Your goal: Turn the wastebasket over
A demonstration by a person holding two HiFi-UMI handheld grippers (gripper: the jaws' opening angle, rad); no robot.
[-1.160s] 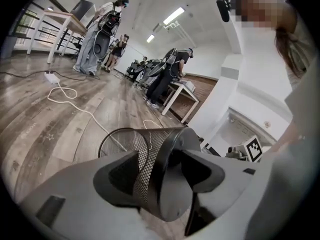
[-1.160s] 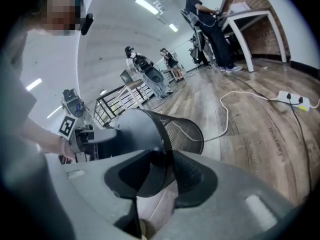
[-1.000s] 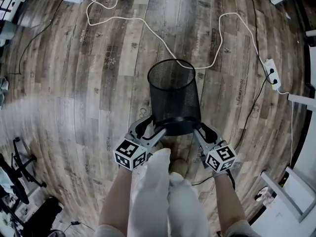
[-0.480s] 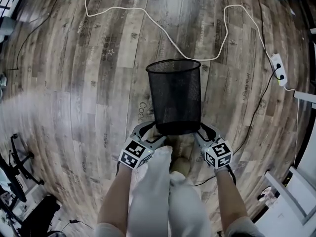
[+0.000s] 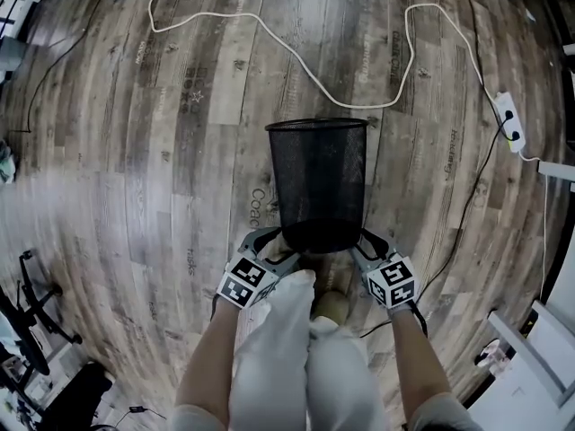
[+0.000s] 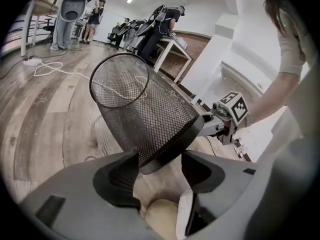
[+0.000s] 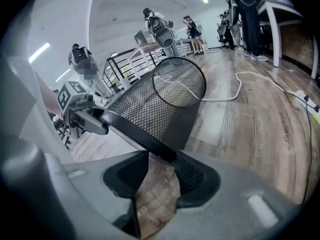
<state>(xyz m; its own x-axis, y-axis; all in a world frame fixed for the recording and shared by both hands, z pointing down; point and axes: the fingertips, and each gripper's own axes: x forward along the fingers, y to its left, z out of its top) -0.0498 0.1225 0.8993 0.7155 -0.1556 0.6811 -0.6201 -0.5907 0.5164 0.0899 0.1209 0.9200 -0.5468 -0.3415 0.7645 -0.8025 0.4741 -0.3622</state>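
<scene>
I am clamping the wastebasket (image 5: 319, 182) by its base rim in my left tool (image 5: 272, 242), mouth tilted away ahead. The right tool (image 5: 366, 242), jaws just opening, is straddling the rim loosely, probably letting go.

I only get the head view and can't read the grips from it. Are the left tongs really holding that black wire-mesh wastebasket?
Observer: Yes, the left tongs clamp the black wire-mesh wastebasket at its base rim.
Operator: And the right?
Observer: The right tongs have just been opening; the rim's edge sits between their tips, but I can't tell whether they press it.
Operator: Anyone nearby?
Observer: Several people stand by tables across the room.
</scene>
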